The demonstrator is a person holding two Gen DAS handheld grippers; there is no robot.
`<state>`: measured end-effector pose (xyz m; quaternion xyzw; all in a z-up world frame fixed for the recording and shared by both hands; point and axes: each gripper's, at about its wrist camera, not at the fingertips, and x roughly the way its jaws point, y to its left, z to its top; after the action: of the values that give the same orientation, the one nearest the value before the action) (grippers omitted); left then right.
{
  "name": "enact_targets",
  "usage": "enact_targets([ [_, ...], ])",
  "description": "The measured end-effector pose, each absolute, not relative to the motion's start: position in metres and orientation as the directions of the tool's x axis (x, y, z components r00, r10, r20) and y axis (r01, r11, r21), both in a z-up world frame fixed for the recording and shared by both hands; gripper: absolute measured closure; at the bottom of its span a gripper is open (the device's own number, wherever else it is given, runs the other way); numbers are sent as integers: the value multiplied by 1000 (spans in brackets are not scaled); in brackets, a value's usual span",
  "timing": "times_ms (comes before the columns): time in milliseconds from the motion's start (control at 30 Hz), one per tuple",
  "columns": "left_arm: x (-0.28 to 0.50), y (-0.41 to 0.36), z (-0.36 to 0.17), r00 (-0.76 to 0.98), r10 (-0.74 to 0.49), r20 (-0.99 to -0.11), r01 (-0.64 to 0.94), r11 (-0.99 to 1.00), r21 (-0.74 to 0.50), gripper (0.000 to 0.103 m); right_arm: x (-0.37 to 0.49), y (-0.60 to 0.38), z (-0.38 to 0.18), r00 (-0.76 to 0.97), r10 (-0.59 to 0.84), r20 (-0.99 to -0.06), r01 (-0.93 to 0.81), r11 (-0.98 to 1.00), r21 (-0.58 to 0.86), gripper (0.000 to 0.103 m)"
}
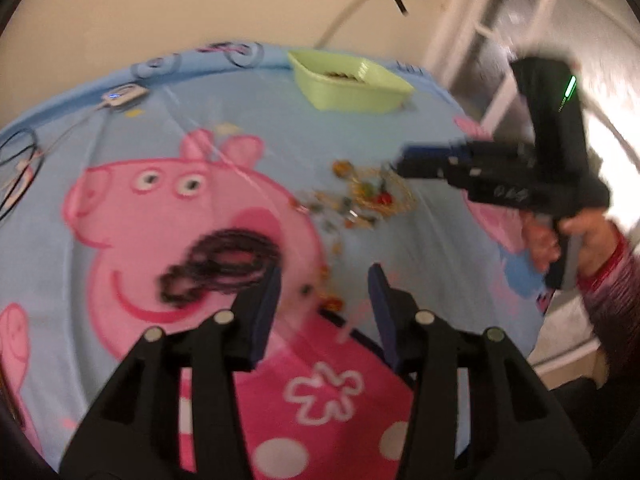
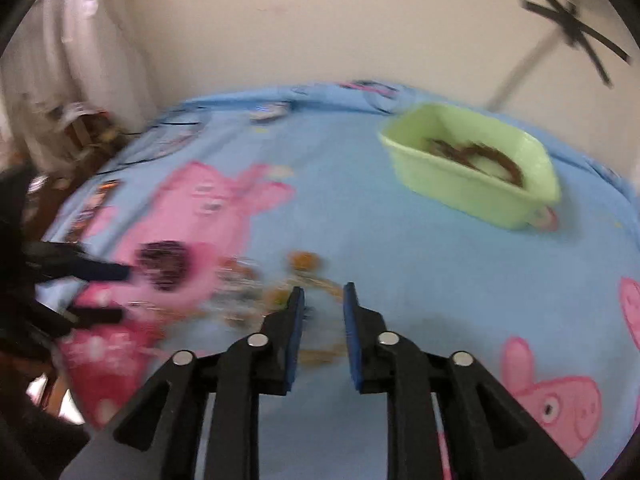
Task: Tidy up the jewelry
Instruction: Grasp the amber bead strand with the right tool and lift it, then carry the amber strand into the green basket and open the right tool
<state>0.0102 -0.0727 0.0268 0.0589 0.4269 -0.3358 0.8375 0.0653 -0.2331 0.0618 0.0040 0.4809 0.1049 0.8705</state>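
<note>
Reaching over the blanket [image 1: 280, 140] – two grippers, one loose heap.

Item: dark bead necklace [image 1: 224, 268], coiled just left of the left gripper [image 1: 324, 276], touching or nearly touching its left finger; fingers released, nothing between them.

Item: small jewelry pile [image 1: 360, 196], mid-blanket, directly ahead of the right gripper [image 2: 322, 292], the nearer one; fingers narrowly parted, apparently grasping nothing, pitched steeply down.

Item: green tub [image 1: 352, 96], at the far edge – well apart.

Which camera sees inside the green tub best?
The right wrist view. There the green tub looks bigger and nearer, and you can see into it: brown, blurry pieces lie inside. In the left wrist view the tub is far, small, and only a dark strip shows inside.
</note>
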Motion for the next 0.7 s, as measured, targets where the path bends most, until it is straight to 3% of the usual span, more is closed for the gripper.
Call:
enact_targets([
  [133, 15, -88, 9, 423, -443, -790, 598, 792, -124, 60, 80, -191, 51, 447, 287, -847, -302, 940, 160, 90],
  [200, 16, -80, 9, 439, -423, -793, 585, 804, -106, 73, 90, -173, 38, 425, 261, -867, -333, 935, 119, 89],
  [233, 18, -73, 10, 437, -415, -798, 572, 813, -109, 74, 95, -166, 29, 408, 223, -885, -338, 938, 80, 90],
  [300, 21, -53, 13, 450, -389, -804, 533, 839, -109, 74, 99, -163, 22, 415, 196, -889, -352, 935, 41, 103],
  [400, 25, -30, 28, 470, -385, -795, 479, 867, -136, 73, 110, -167, 34, 368, 279, -887, -342, 928, 150, 103],
  [433, 25, -26, 37, 490, -389, -780, 472, 871, -137, 70, 113, -171, 45, 382, 313, -870, -338, 923, 184, 103],
  [500, 27, -30, 56, 544, -390, -743, 471, 875, -115, 34, 118, -182, 68, 408, 400, -821, -311, 906, 287, 103],
  [567, 29, -41, 72, 572, -422, -704, 496, 861, -113, 28, 120, -194, 88, 433, 457, -777, -288, 887, 361, 103],
  [700, 43, -77, 97, 562, -510, -651, 579, 805, -131, 28, 127, -211, 132, 484, 519, -704, -279, 854, 439, 103],
])
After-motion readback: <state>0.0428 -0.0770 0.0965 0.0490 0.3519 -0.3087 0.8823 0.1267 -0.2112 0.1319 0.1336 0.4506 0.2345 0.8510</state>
